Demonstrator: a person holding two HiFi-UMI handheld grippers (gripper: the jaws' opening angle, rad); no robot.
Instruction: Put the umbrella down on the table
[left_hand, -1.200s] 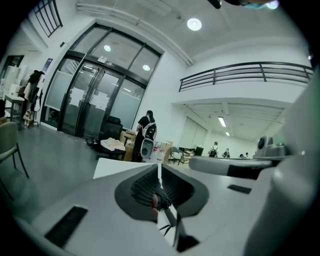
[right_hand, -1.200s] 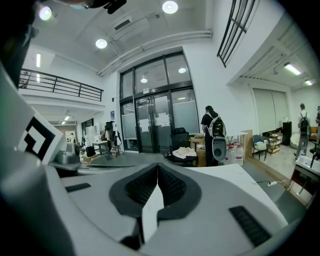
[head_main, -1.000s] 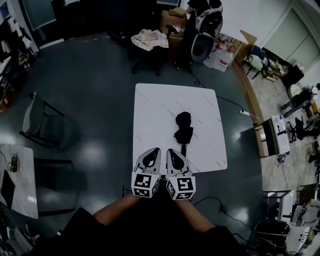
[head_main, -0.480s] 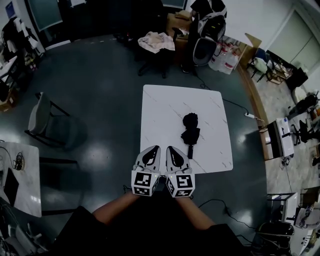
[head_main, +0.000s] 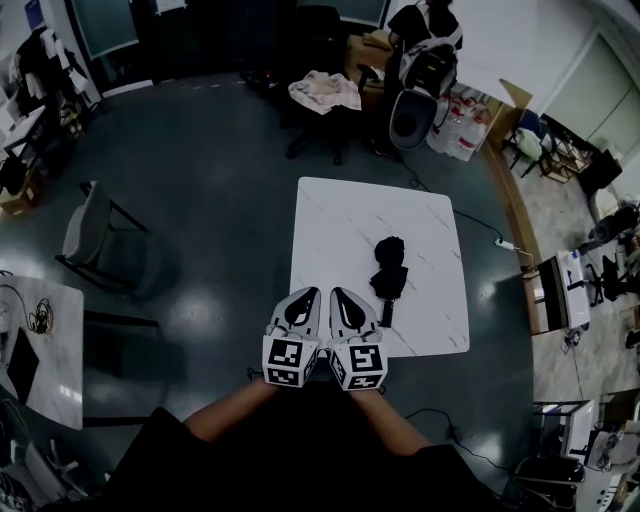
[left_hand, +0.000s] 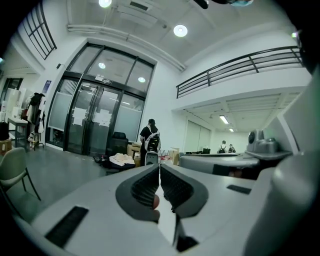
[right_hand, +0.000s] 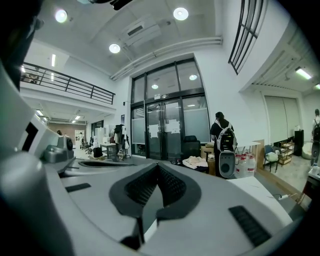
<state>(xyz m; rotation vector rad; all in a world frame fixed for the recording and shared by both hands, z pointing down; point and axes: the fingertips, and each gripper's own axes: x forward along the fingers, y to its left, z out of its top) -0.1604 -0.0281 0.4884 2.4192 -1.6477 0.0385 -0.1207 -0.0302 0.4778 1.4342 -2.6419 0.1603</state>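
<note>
The umbrella (head_main: 388, 268) is black and folded into a loose, crumpled bundle (its short handle points at the near edge), lying on the white desk (head_main: 335, 225), right of middle. The left gripper (head_main: 302, 305) and right gripper (head_main: 343, 304) sit side by side, jaws pressed together on nothing. Since a second ago the umbrella's pose is unchanged, but the desk shows further right, so the grippers now overlap its near-left corner.
</note>
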